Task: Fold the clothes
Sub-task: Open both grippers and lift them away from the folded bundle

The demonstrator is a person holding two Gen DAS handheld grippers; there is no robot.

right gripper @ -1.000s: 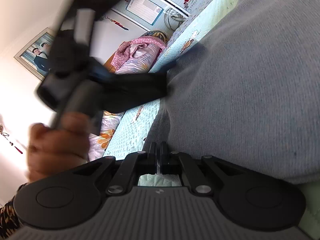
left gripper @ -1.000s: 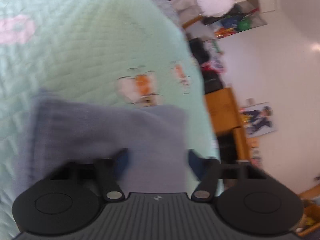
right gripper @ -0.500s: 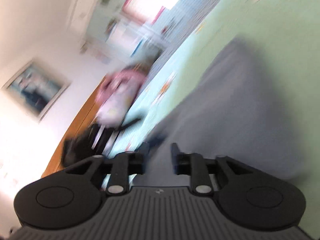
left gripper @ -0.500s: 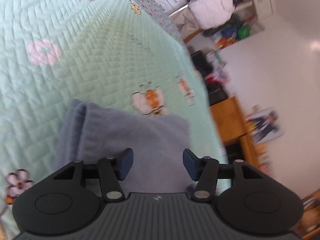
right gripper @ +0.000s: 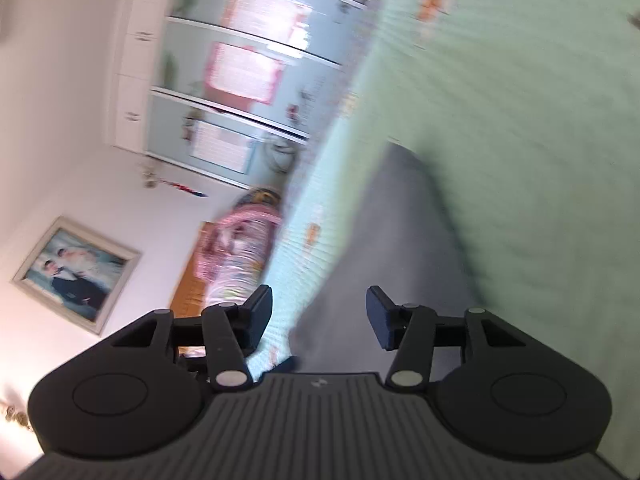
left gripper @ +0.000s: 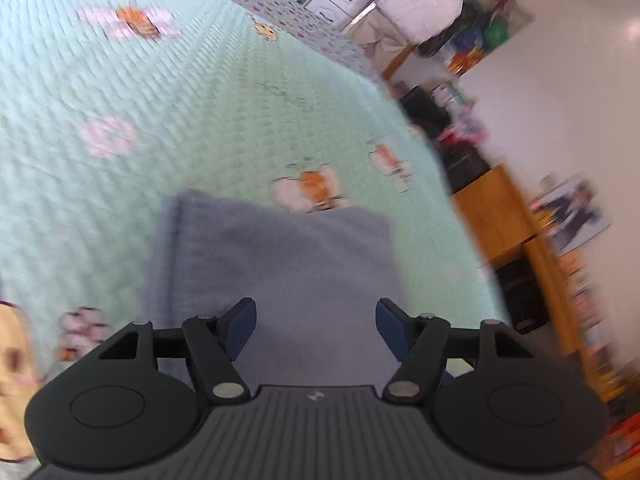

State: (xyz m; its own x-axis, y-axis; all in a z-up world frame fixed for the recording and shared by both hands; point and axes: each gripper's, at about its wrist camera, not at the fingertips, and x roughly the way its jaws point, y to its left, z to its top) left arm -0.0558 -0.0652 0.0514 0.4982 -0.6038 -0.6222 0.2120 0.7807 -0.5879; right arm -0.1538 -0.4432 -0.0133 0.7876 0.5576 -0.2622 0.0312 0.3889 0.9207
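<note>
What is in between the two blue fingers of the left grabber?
Only the folded grey garment, seen lying on the bed in the left wrist view; the left gripper grips nothing.

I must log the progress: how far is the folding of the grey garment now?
Looks done: the grey knitted garment lies as a compact folded rectangle on the mint-green quilted bedspread. In hand: nothing; the left tongs and right tongs are open and empty above it. Left: perhaps only tidying; no other clothes are visible.

Motion blur smears the folded grey garment and mint quilt in both wrist views; the garment's near edge disappears behind each gripper body, and far-wall shelf clutter stays unreadable.
</note>
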